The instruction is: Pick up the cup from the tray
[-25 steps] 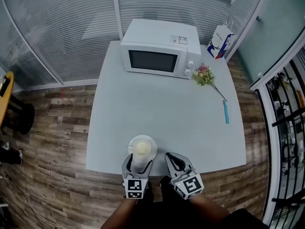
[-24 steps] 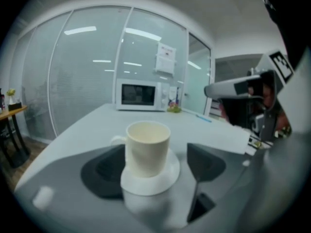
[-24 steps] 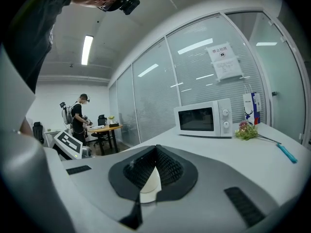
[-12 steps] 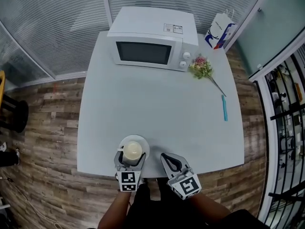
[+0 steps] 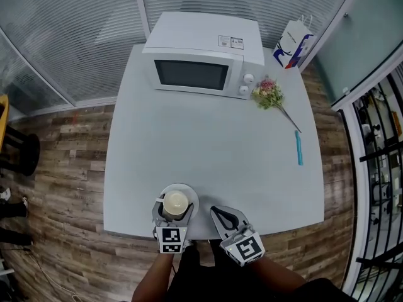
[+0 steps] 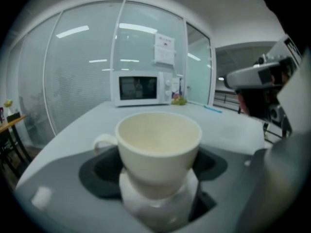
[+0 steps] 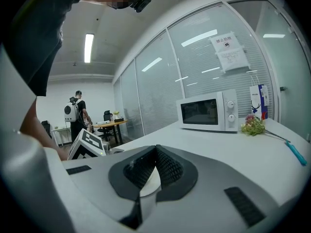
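Pale worktop (image 5: 214,143) carries the cup (image 6: 158,140) between the left gripper's (image 5: 175,206) wide-open fingers. Right gripper's (image 7: 154,152) fingers are closed, empty. Only its view shows a far-off person (image 7: 77,111).

The grey rectangular tabletop (image 5: 208,143) stands on a wood-plank floor (image 5: 56,168). A white microwave (image 5: 201,58) sits at the far edge, door facing the near side. A small bunch of flowers (image 5: 269,95) lies just right of the microwave. A blue pen (image 5: 298,148) lies near the right edge, well apart from the flowers. A round white tray (image 5: 194,197) rests at the near edge.
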A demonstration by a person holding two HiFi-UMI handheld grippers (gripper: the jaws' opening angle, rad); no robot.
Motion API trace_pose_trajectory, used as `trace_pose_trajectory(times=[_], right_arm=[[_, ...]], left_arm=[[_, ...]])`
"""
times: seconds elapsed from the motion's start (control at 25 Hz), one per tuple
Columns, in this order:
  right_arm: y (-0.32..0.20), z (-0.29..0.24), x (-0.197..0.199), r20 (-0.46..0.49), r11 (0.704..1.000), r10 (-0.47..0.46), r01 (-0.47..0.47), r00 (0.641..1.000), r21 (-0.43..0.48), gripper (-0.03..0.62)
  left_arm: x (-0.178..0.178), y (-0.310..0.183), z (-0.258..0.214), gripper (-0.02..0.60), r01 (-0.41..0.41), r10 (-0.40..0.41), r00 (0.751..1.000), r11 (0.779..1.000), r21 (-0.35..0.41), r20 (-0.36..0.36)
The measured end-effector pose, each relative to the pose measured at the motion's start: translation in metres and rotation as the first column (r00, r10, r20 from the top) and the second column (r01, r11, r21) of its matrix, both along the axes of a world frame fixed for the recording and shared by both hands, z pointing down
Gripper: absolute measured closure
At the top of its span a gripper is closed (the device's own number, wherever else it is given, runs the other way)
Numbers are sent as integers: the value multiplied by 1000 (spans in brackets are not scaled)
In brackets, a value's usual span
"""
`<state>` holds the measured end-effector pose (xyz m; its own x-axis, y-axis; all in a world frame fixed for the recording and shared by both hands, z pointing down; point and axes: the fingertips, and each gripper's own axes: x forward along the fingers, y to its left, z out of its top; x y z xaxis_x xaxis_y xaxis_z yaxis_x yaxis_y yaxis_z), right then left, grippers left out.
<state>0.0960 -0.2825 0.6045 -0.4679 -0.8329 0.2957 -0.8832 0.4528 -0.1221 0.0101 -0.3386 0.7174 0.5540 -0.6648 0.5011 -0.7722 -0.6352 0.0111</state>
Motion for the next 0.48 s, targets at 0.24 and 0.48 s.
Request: trace_pose_trajectory(times=[0.24, 0.48], right_arm=[[2, -5, -1, -6, 1000, 4, -3, 1000, 29, 605], [4, -23, -3, -28, 997, 27, -25, 999, 74, 605]], left_arm=[[2, -1, -18, 153, -10, 11, 1000, 999, 32, -17], [6, 5, -60, 153, -50, 55, 997, 995, 88, -54]])
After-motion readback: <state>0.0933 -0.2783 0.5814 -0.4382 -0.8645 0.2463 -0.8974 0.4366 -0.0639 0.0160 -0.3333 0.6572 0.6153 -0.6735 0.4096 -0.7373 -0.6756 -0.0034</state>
